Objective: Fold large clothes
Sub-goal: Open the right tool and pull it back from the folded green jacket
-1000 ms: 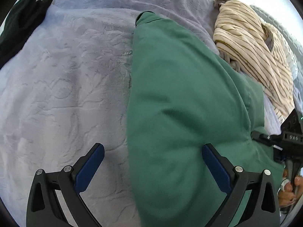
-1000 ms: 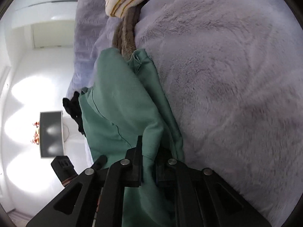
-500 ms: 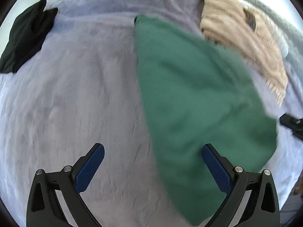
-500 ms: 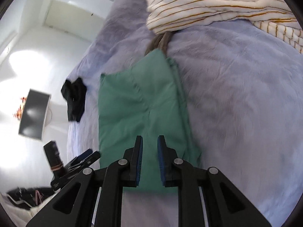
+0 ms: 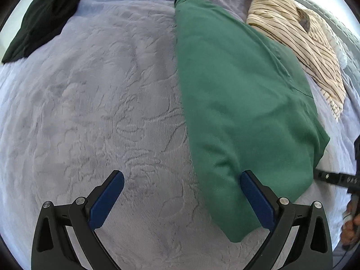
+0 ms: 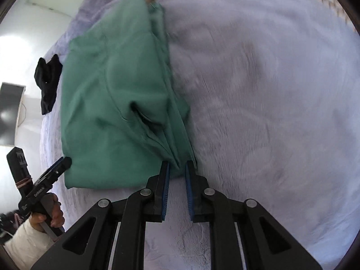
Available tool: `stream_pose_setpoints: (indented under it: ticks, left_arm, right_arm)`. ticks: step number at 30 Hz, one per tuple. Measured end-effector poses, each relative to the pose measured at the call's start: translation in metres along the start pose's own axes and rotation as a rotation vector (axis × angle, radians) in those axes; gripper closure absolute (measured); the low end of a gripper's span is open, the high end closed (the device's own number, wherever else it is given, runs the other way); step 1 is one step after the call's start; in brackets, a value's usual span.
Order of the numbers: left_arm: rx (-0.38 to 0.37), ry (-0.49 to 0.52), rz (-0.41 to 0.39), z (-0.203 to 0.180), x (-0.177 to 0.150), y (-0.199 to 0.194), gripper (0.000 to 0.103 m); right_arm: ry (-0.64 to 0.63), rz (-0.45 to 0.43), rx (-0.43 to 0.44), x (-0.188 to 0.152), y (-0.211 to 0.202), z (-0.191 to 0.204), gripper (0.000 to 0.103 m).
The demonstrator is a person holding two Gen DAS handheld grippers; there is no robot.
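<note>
A bed's plush lavender blanket (image 5: 101,103) carries a smooth folded green garment (image 5: 236,103). Left gripper (image 5: 182,193) gapes empty; right gripper (image 6: 177,168) is closing, pads not pinching cloth.

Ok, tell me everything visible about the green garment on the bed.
The green garment is plain, matte knit-looking cloth, folded into a long slab with stacked layered edges along one side and a seam across its top. It lies flat on the pale lilac plush blanket, one end near a striped beige garment. The right gripper, jaws closing, is at its near corner; contact is unclear.
</note>
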State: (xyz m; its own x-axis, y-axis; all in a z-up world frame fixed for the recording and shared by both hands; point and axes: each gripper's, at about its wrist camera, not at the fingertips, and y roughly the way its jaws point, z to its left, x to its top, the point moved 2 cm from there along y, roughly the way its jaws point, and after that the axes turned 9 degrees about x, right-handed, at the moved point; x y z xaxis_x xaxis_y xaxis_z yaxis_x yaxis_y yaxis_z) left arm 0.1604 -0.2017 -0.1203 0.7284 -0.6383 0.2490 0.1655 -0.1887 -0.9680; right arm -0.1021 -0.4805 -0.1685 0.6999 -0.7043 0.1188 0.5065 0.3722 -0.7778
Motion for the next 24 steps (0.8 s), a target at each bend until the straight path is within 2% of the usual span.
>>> stream_pose_setpoints:
  ticks: [7, 12, 18, 20, 22, 24]
  left_arm:
    - [0.028, -0.045, 0.048, 0.001, -0.008, -0.006, 0.0]
    - [0.039, -0.063, 0.102, 0.005, -0.013, -0.011, 0.0]
    - [0.046, -0.085, 0.168, 0.006, -0.015, -0.016, 0.0]
    - [0.057, -0.076, 0.17, 0.004, -0.017, -0.018, 0.0]
    - [0.065, -0.064, 0.168, 0.002, -0.016, -0.02, 0.0]
    - [0.074, -0.053, 0.167, 0.001, -0.016, -0.021, 0.0]
  right_arm:
    - [0.074, -0.001, 0.033, -0.014, -0.01, -0.018, 0.091]
    - [0.096, -0.012, 0.019, -0.024, -0.033, -0.018, 0.087]
    - [0.12, -0.034, -0.012, -0.03, -0.048, -0.014, 0.086]
    - [0.121, -0.033, -0.019, -0.03, -0.049, -0.012, 0.078]
    - [0.119, -0.035, -0.022, -0.028, -0.051, -0.009, 0.048]
    - [0.101, -0.046, -0.018, -0.026, -0.053, -0.002, 0.042]
